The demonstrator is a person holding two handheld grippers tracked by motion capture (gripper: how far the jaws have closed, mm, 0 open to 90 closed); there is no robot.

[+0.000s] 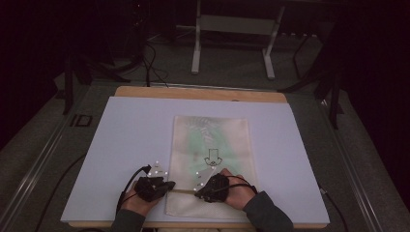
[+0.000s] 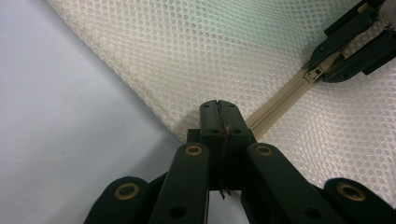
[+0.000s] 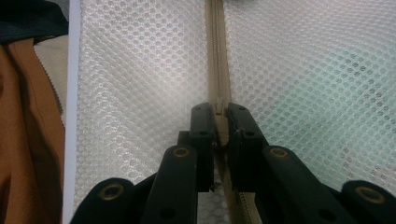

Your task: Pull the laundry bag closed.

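A cream mesh bag with a greenish print inside lies flat on the white board. Its beige zipper runs across the end nearest me. My left gripper is at the bag's left edge, by the zipper's end. In the left gripper view its jaws are pressed together on the mesh edge. My right gripper sits further right along the zipper. Its jaws are shut on the zipper pull, and the zipper runs straight ahead of them.
The board rests on a wooden table with dark floor and white stand legs beyond. Cables trail from the grippers. An orange cloth lies beside the board's edge in the right gripper view.
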